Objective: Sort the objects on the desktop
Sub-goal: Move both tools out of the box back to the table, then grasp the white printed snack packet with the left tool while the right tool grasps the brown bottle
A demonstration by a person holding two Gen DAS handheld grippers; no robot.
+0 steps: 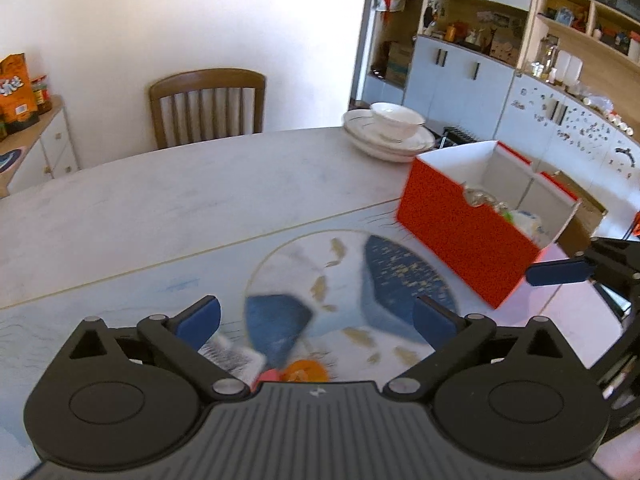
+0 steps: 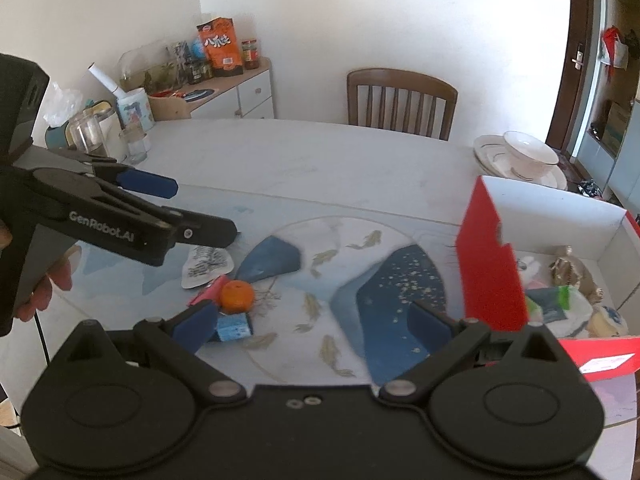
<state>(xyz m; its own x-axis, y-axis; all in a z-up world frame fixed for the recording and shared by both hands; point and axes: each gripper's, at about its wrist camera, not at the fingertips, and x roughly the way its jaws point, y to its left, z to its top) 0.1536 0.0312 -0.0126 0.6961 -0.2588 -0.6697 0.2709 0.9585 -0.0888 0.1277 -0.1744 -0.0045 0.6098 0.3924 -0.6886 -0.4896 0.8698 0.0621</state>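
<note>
An orange (image 2: 237, 295) lies on the blue patterned mat (image 2: 320, 264), with a pink packet (image 2: 208, 291), a blue sponge block (image 2: 234, 327) and a white printed sachet (image 2: 206, 265) beside it. The orange also shows low in the left wrist view (image 1: 306, 371). A red box (image 2: 490, 264) with white inside stands at the right and holds several sorted items; it also shows in the left wrist view (image 1: 460, 236). My left gripper (image 1: 316, 320) is open and empty above the small items; it also shows in the right wrist view (image 2: 192, 208). My right gripper (image 2: 316, 322) is open and empty, between the items and the box.
A stack of white plates with a bowl (image 2: 524, 158) sits at the table's far right. Jars and a cup (image 2: 104, 128) stand at the far left edge. A wooden chair (image 2: 400, 100) is behind the table. A sideboard (image 2: 224, 88) with snacks is at the wall.
</note>
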